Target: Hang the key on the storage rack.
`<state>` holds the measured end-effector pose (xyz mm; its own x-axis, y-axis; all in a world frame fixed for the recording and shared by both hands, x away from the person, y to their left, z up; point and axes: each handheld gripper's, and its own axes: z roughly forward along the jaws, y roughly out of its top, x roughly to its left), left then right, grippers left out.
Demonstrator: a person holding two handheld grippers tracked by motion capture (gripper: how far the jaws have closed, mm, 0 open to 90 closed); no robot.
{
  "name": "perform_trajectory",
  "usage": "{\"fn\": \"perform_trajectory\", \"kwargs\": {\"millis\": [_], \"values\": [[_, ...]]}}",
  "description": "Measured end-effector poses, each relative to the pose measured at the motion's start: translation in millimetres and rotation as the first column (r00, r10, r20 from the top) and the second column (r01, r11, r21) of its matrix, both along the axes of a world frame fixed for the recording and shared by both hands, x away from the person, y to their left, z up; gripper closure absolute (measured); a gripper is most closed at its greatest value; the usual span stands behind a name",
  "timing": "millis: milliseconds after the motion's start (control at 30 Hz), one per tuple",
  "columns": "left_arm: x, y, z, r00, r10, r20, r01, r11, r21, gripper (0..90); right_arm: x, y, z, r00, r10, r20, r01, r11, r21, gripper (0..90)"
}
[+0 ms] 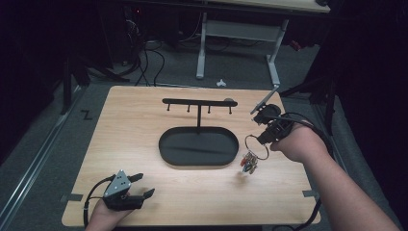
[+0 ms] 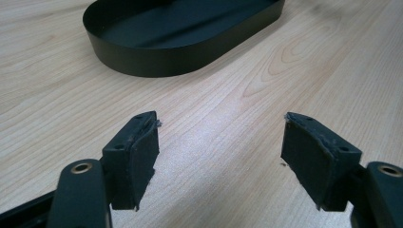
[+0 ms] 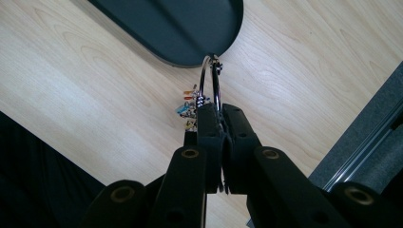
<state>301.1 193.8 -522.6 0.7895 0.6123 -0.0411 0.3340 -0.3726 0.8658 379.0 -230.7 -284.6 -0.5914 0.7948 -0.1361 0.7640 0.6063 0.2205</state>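
The right gripper (image 3: 221, 124) is clenched on a metal key ring (image 1: 256, 147) with colourful charms, hanging right of the black hook stand (image 1: 199, 103); the left gripper (image 2: 221, 161) rests released.

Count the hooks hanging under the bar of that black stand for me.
4 hooks: spaced along the underside of the stand's bar, at far left, left of the post, right of it, and far right. They are small; more could be hidden.
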Motion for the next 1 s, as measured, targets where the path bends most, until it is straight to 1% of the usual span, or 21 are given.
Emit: {"fn": "perform_trajectory", "kwargs": {"millis": [33, 267, 300, 433, 533, 600, 633, 733, 767, 800, 833, 1000], "values": [[-0.2, 0.1, 0.2, 1.0, 0.005, 0.005, -0.005, 1.0, 0.0, 28.4, 0.0, 0.0, 0.0, 1.0, 0.0, 0.0, 0.0, 1.0, 0.0, 87.5], [0.1, 1.6, 0.8, 0.9999, 0.015, 0.005, -0.015, 0.9998, -0.015, 28.2, 6.3, 7.6, 1.8, 0.9999, 0.012, 0.0, -0.012, 1.0, 0.001, 87.5], [-0.1, 1.6, 0.9, 0.9999, 0.015, 0.007, -0.015, 0.9997, -0.017, 28.1, 6.8, 9.2, 2.4, 1.0, 0.005, -0.001, -0.005, 1.0, -0.001, 87.5], [-0.2, 2.5, 1.5, 0.9999, 0.013, 0.007, -0.012, 0.9997, -0.02, 27.6, 11.5, 14.5, 6.3, 0.9998, 0.018, 0.012, -0.017, 1.0, -0.009, 87.5], [-0.2, 2.5, 1.3, 0.9999, 0.014, 0.009, -0.014, 0.9996, -0.024, 27.6, 13.6, 18.2, 9.3, 0.9995, 0.024, 0.019, -0.024, 1.0, -0.006, 87.5], [-0.2, 2.5, 1.3, 0.9999, 0.014, 0.007, -0.014, 0.9997, -0.023, 27.6, 15.2, 21.6, 11.1, 0.9998, 0.013, 0.018, -0.013, 1.0, -0.004, 87.5], [-0.3, 2.4, 1.4, 0.9999, 0.012, 0.006, -0.012, 0.9997, -0.021, 27.6, 16.9, 21.7, 11.3, 0.9992, 0.031, 0.024, -0.03, 1.0, -0.005, 87.5], [-0.6, 2.1, 1.3, 0.9999, 0.012, 0.009, -0.012, 0.9997, -0.021, 27.8, 20.0, 25.9, 12.1, 0.9995, 0.025, 0.02, -0.024, 1.0, -0.004, 87.5], [-0.6, 2.1, 1.3, 0.9999, 0.012, 0.009, -0.012, 0.9997, -0.021, 27.9, 21.6, 26.8, 12.1, 0.999, 0.038, 0.023, -0.038, 0.999, -0.007, 87.6], [-0.5, 2.0, 1.2, 0.9999, 0.013, 0.009, -0.013, 0.9997, -0.02, 27.9, 22.9, 28.9, 12.2, 0.9991, 0.036, 0.023, -0.036, 0.999, -0.006, 87.5], [-0.5, 1.9, 1.1, 0.9999, 0.014, 0.009, -0.014, 0.9997, -0.02, 27.9, 24.7, 30.0, 12.2, 0.9987, 0.045, 0.025, -0.045, 0.999, -0.007, 87.5], [-0.4, 1.8, 0.8, 0.9999, 0.013, 0.008, -0.013, 0.9997, -0.02, 28.0, 31.1, 36.0, 11.7, 0.9986, 0.045, 0.026, -0.045, 0.999, 0.002, 87.5]]}}
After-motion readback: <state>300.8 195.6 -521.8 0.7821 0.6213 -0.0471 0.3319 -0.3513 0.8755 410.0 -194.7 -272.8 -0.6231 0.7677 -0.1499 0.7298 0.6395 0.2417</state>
